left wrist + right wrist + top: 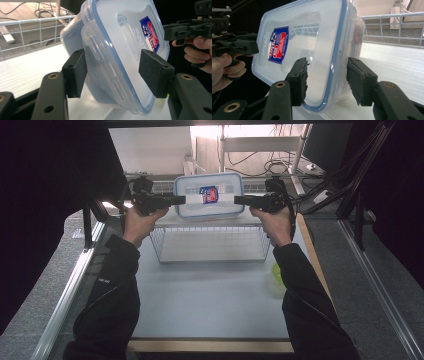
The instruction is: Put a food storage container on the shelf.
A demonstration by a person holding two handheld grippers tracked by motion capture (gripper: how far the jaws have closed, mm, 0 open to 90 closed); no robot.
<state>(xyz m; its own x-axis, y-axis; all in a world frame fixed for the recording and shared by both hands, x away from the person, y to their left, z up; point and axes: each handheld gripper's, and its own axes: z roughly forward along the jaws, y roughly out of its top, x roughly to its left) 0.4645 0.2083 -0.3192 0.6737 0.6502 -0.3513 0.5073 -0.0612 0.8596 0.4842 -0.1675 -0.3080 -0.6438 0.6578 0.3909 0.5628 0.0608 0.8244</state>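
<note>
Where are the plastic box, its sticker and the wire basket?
plastic box (208, 210): high view, lower part of its clear lid.
sticker (209, 195): high view, middle of the red and blue label.
wire basket (156, 243): high view, left wall.

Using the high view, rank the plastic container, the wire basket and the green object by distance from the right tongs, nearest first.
1. Plastic container: right beside the right tongs, at their tips.
2. Wire basket: just below, mid-table.
3. Green object: farthest, by the person's right sleeve.

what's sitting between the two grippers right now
The clear lidded container, with its blue-rimmed lid and a red and blue label. In the high view it spans the gap between the left gripper and the right gripper, each straddling one end.
</note>
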